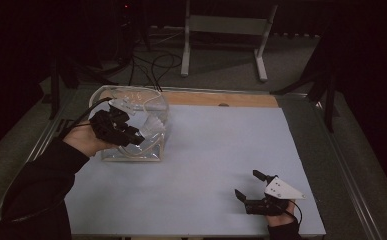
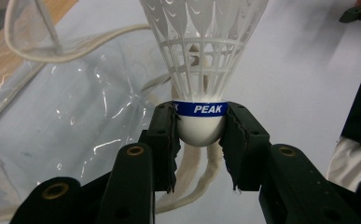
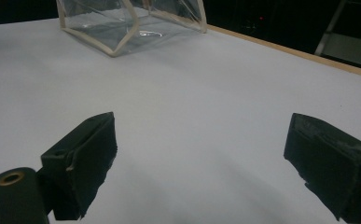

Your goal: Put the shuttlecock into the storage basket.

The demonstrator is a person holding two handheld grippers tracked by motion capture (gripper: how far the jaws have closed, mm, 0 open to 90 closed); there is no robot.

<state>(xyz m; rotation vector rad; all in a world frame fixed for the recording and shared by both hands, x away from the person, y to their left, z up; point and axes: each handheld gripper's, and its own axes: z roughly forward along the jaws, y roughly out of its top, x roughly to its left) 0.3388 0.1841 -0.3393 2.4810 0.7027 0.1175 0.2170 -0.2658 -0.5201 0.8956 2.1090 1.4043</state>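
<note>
A white plastic shuttlecock (image 2: 201, 56) with a blue band marked PEAK points its skirt away from the camera. My left gripper (image 2: 200, 135) is shut on its rounded white cork base, one jaw pressing each side. In the high view, the left gripper (image 1: 138, 137) holds the shuttlecock (image 1: 153, 126) at a clear plastic bag (image 1: 131, 107) with cream trim at the table's left rear; I cannot tell whether the shuttlecock is inside it. My right gripper (image 1: 247, 184) rests near the front right of the table, open, and nothing lies between its jaws (image 3: 201, 158). The clear bag (image 3: 127, 23) is far beyond it.
A pale blue-white sheet (image 1: 221, 150) covers the table. A wooden strip (image 1: 221, 99) runs along its far edge. On the floor behind are a grey metal stand (image 1: 226, 40) and dark cables (image 1: 151, 65). The bag's clear film and cream cords (image 2: 75, 93) lie under the left gripper.
</note>
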